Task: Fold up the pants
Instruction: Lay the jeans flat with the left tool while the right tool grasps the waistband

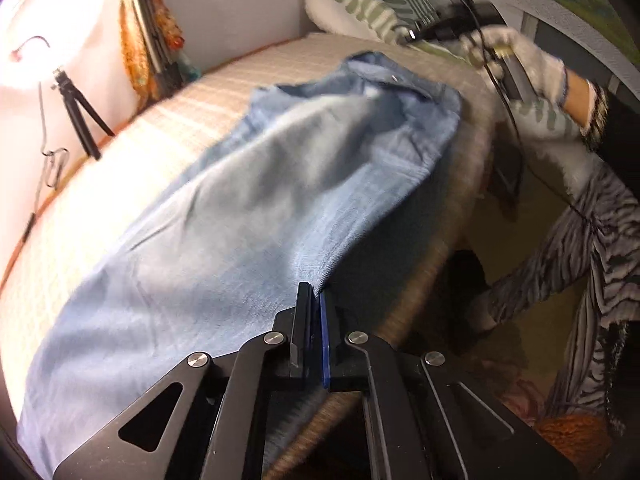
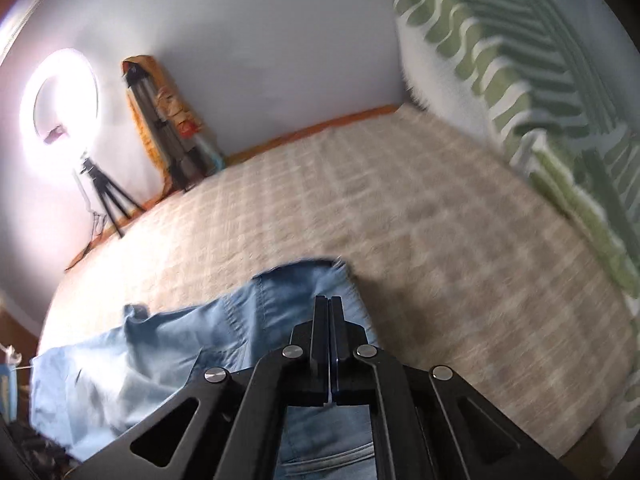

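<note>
The blue pants (image 1: 248,208) lie on the bed (image 1: 132,132), their long axis running from the left tongs (image 1: 314,292) toward one o'clock. Those tongs pinch the fabric's near edge. The right tongs (image 2: 329,304) are closed above the waistband, apparently on cloth. No readable labels show.

A bed (image 1: 160,128) with a beige checked cover carries the blue pants (image 1: 248,208), spread along its near edge. A green-and-white striped pillow (image 2: 520,92) rests at its head, against the wall.
</note>
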{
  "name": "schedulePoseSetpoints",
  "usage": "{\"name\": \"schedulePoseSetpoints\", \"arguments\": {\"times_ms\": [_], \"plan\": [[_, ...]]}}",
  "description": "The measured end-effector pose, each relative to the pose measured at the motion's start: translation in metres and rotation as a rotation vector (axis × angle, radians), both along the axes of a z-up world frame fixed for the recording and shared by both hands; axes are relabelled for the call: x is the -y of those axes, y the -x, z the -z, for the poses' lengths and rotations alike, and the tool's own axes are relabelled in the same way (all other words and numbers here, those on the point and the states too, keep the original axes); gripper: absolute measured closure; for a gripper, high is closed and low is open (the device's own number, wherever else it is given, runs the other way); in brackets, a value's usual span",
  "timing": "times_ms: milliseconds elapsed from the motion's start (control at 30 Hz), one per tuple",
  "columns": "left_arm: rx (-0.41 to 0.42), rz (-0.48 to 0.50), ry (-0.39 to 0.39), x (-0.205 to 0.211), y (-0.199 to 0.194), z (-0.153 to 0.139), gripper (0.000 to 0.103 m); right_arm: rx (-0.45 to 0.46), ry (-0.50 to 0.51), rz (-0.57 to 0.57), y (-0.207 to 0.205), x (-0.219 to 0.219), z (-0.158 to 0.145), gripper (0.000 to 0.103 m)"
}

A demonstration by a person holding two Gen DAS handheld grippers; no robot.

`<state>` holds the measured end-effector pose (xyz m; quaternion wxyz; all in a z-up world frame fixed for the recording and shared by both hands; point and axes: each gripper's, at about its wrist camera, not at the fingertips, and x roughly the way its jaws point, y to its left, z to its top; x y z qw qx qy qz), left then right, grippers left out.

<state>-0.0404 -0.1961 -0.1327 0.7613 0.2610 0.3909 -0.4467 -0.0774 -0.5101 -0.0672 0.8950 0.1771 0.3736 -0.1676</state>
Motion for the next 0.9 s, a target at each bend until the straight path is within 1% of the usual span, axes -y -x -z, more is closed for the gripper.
{"name": "schedulePoseSetpoints", "arguments": {"times_ms": [33, 67, 100, 133, 167, 200, 233, 267, 300, 333, 400, 467, 500, 567, 633, 667, 733, 767, 800, 833, 867, 900], "plan": [[-0.007, 0.005, -0.016, 0.001, 0.002, 0.007, 0.101, -0.007, 0.044, -0.008, -0.002, -0.003, -0.003, 0.103], [-0.010, 0.006, -0.028, 0.002, 0.003, 0.013, 0.101, -0.011, 0.066, -0.035, -0.006, -0.007, -0.004, 0.101], [-0.017, 0.006, -0.033, 0.002, 0.003, 0.017, 0.101, -0.007, 0.050, -0.074, -0.010, -0.009, -0.006, 0.099], [-0.031, -0.001, -0.028, 0.001, 0.003, 0.022, 0.101, -0.004, 0.020, -0.135, -0.016, -0.015, -0.006, 0.091], [-0.032, -0.007, -0.023, 0.001, 0.004, 0.022, 0.101, -0.010, 0.024, -0.178, -0.023, -0.020, -0.005, 0.079], [-0.030, -0.012, -0.017, 0.001, 0.004, 0.023, 0.101, -0.021, 0.064, -0.190, -0.030, -0.024, -0.004, 0.058], [-0.026, -0.013, -0.015, 0.000, 0.005, 0.022, 0.101, -0.030, 0.102, -0.187, -0.035, -0.026, -0.003, 0.047], [-0.023, -0.013, -0.015, 0.000, 0.006, 0.022, 0.101, -0.041, 0.123, -0.181, -0.041, -0.024, 0.000, 0.045], [-0.017, -0.012, -0.019, 0.001, 0.007, 0.022, 0.101, -0.047, 0.121, -0.178, -0.046, -0.020, 0.002, 0.042], [-0.014, -0.011, -0.022, 0.001, 0.007, 0.022, 0.101, -0.048, 0.090, -0.178, -0.052, -0.010, 0.006, 0.036], [-0.014, -0.014, -0.024, 0.002, 0.008, 0.022, 0.101, -0.044, 0.019, -0.166, -0.063, 0.013, 0.015, 0.031], [-0.025, -0.019, -0.017, 0.001, 0.007, 0.023, 0.101, -0.048, -0.062, -0.163, -0.073, 0.032, 0.028, 0.029], [-0.033, -0.020, -0.014, 0.000, 0.005, 0.023, 0.101, -0.052, -0.114, -0.183, -0.079, 0.040, 0.037, 0.026], [-0.045, -0.023, -0.012, -0.001, 0.004, 0.023, 0.100, -0.069, -0.183, -0.227, -0.090, 0.047, 0.053, 0.021], [-0.043, -0.018, -0.019, 0.000, 0.004, 0.024, 0.100, -0.066, -0.216, -0.238, -0.096, 0.052, 0.065, 0.016], [-0.041, -0.016, -0.023, 0.001, 0.004, 0.024, 0.100, -0.048, -0.243, -0.242, -0.096, 0.054, 0.067, 0.017], [-0.045, -0.019, -0.023, 0.001, 0.003, 0.024, 0.100, -0.028, -0.293, -0.287, -0.094, 0.052, 0.068, 0.042], [-0.047, -0.021, -0.023, 0.001, 0.003, 0.024, 0.100, -0.028, -0.320, -0.308, -0.094, 0.051, 0.069, 0.042], [-0.049, -0.020, -0.023, 0.001, 0.002, 0.024, 0.100, -0.030, -0.320, -0.316, -0.092, 0.049, 0.068, 0.051], [-0.050, -0.019, -0.023, 0.001, 0.001, 0.024, 0.100, -0.033, -0.326, -0.334, -0.089, 0.045, 0.069, 0.066], [-0.049, -0.018, -0.024, 0.001, 0.001, 0.024, 0.100, -0.034, -0.340, -0.338, -0.086, 0.043, 0.069, 0.071], [-0.047, -0.017, -0.024, 0.001, 0.001, 0.024, 0.100, -0.034, -0.339, -0.323, -0.081, 0.039, 0.066, 0.079]]}}
